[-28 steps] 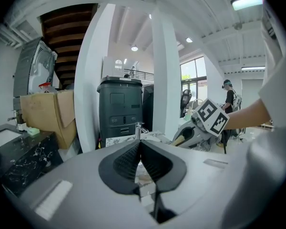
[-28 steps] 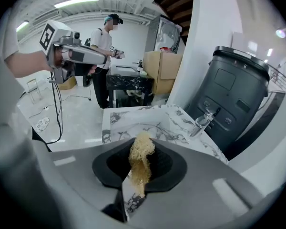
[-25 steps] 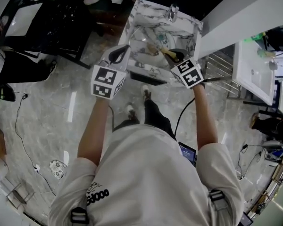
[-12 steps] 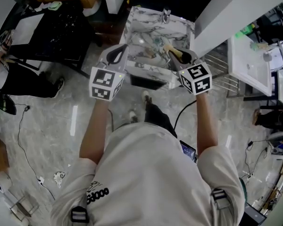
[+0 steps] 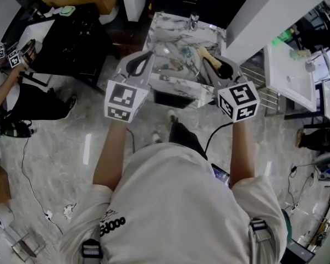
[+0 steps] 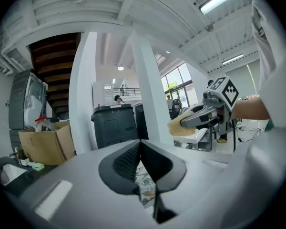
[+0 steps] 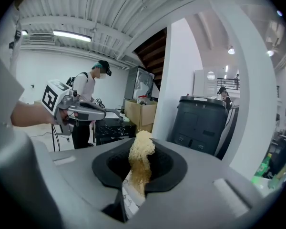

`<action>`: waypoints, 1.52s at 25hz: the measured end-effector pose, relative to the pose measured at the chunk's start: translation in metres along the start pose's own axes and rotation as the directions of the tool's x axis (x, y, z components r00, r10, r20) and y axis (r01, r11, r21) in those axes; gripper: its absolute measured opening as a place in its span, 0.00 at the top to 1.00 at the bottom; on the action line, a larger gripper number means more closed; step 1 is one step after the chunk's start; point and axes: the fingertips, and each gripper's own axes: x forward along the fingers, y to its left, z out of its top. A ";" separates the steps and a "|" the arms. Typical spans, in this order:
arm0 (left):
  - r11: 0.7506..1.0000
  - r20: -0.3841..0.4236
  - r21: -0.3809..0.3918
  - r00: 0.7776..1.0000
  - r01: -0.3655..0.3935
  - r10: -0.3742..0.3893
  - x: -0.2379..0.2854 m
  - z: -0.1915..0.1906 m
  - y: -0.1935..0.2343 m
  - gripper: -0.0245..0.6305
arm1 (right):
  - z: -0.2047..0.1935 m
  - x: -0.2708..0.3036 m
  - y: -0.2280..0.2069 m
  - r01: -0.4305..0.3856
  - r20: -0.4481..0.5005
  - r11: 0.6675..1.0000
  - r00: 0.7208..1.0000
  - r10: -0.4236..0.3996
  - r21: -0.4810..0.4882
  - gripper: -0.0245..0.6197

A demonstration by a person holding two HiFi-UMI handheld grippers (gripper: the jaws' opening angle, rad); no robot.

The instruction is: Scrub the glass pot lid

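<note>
Two grippers hung above the sink (image 5: 176, 83). The left gripper (image 5: 146, 56) was pinched together on nothing, and the right gripper (image 5: 212, 65) clamped a fibrous scrubber (image 7: 140, 161). The lid (image 5: 166, 53), only a faint glassy round, seemingly lay in the basin below both, nearer the left.

Nothing could be read for certain; the only lettering, a dark print on the person's white shirt (image 5: 113, 225) at the lower left of the head view, stood upside down — its rounded characters too small to make out.
</note>
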 end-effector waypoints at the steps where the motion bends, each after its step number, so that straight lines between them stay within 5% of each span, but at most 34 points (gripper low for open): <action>1: 1.000 0.005 0.006 1.000 0.002 -0.002 -0.002 0.003 -0.001 0.95 | 0.004 -0.003 0.000 0.010 0.008 1.000 1.000 -0.010 -0.002 0.87; 22: 0.997 0.058 0.081 0.998 0.022 -0.027 -0.012 0.042 -0.010 0.95 | 0.045 -0.034 0.003 0.031 0.123 0.999 0.992 -0.027 -0.026 0.88; 38: 0.994 0.043 0.095 0.998 0.049 -0.053 -0.007 0.041 -0.012 0.95 | 0.037 -0.020 0.006 -0.001 0.074 0.998 0.997 0.006 -0.066 0.89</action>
